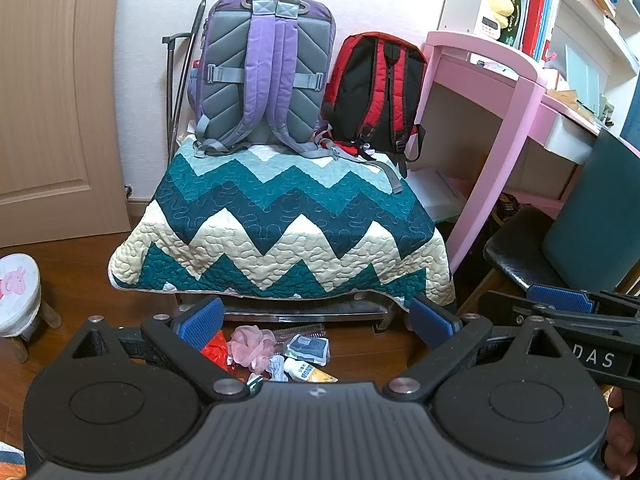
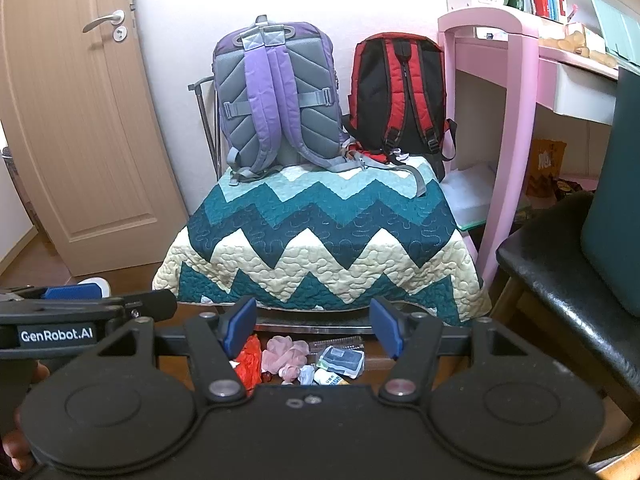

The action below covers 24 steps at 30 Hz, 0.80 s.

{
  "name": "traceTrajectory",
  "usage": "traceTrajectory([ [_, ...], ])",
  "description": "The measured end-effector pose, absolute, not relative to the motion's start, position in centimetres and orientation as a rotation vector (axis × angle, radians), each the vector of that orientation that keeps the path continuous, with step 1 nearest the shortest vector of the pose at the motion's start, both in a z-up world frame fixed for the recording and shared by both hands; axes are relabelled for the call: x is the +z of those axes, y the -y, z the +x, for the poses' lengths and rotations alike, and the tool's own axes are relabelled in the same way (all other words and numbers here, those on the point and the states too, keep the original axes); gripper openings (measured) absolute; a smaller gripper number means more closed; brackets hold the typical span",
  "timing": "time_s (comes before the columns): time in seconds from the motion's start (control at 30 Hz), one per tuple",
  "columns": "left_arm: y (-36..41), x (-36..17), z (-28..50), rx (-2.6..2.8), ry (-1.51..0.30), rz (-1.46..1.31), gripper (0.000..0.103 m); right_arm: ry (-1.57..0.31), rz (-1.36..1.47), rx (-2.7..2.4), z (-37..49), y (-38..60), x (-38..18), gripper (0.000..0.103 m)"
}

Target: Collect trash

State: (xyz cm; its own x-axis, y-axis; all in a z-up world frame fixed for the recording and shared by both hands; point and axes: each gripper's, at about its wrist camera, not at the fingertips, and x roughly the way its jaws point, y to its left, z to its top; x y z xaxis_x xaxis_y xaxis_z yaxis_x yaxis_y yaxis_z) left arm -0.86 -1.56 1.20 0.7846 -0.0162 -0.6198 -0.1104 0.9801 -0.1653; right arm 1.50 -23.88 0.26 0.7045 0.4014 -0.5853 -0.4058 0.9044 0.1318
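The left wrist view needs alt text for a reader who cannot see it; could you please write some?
The open left gripper hangs above a small pile of trash on the wooden floor, in front of a bench under a zigzag quilt. A purple backpack and a red backpack stand on the quilt; the right gripper shows at right.

It was a child's bedroom or study room in a home. A pink desk [image 1: 516, 92] stood against the wall with shelves of books [image 1: 536, 12] above it and a dark chair [image 2: 560, 280] drawn up beside it. Two school backpacks, a purple one [image 1: 264, 72] and a red one [image 1: 380, 92], sat on a zigzag quilt [image 1: 280, 232]. A wooden door [image 2: 80, 120], a wooden floor [image 1: 72, 280] and a small cartoon-pig stool [image 1: 18, 296] completed the domestic look.
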Motion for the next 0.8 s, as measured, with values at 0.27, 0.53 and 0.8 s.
traceTrajectory([
  [0.27,1.5,0.9,-0.5,0.044,-0.681,-0.202,0.1,-0.653,-0.009,0.447,1.6,24.0,0.2,0.063],
  [0.53,1.5,0.1,0.5,0.035,-0.688,-0.202,0.1,-0.676,-0.029,0.455,2.9,23.4,-0.5,0.063],
  [0.8,0.8,-1.6,3.4,0.04,-0.703,-0.176,0.1,-0.703,-0.072,0.466,5.3,22.0,-2.1,0.063],
])
